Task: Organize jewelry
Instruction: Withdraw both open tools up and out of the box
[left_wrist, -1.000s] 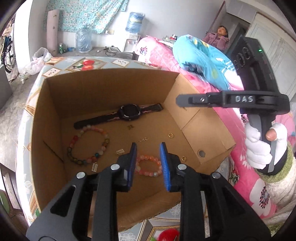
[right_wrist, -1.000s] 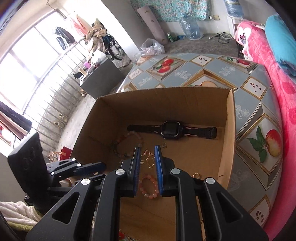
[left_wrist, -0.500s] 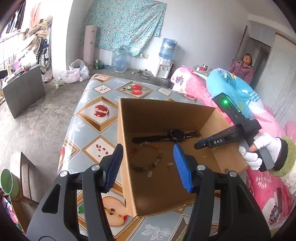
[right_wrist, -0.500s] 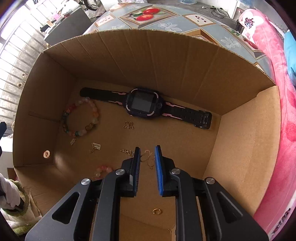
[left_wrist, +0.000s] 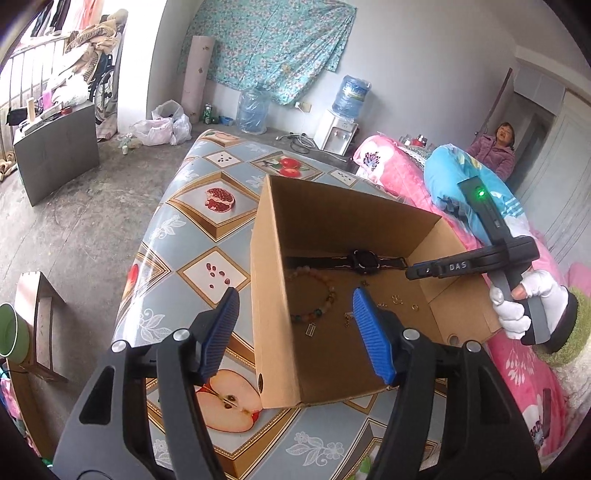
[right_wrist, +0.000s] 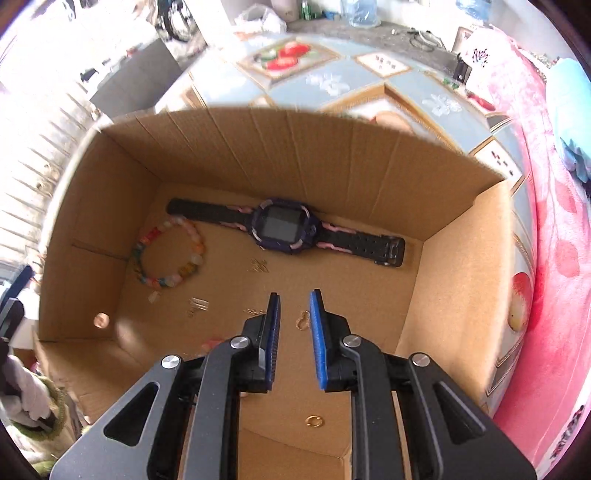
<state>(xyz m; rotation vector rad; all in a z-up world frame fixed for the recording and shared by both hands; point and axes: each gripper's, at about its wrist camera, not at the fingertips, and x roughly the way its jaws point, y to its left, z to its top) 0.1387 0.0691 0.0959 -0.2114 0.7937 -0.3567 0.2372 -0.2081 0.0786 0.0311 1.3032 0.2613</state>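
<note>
Inside the cardboard box (right_wrist: 369, 155) our watch (right_wrist: 282, 230) and bracelet (right_wrist: 168, 254) lie sorted, small gold charms (right_wrist: 302, 320) remaining, right gripper (right_wrist: 294, 325) narrowly parted and empty, left gripper (left_wrist: 295, 328) opening around the box wall.

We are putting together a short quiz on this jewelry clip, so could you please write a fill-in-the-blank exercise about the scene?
1. The black watch lies flat on the floor of an open ____ box.
2. The bracelet beside the watch strap is strung with multicoloured ____.
3. The left gripper stands with one finger outside the box wall and the other ____ the box.
4. The small loose ring near the right gripper is ____ in colour.

Missing words: cardboard; beads; inside; gold
</note>
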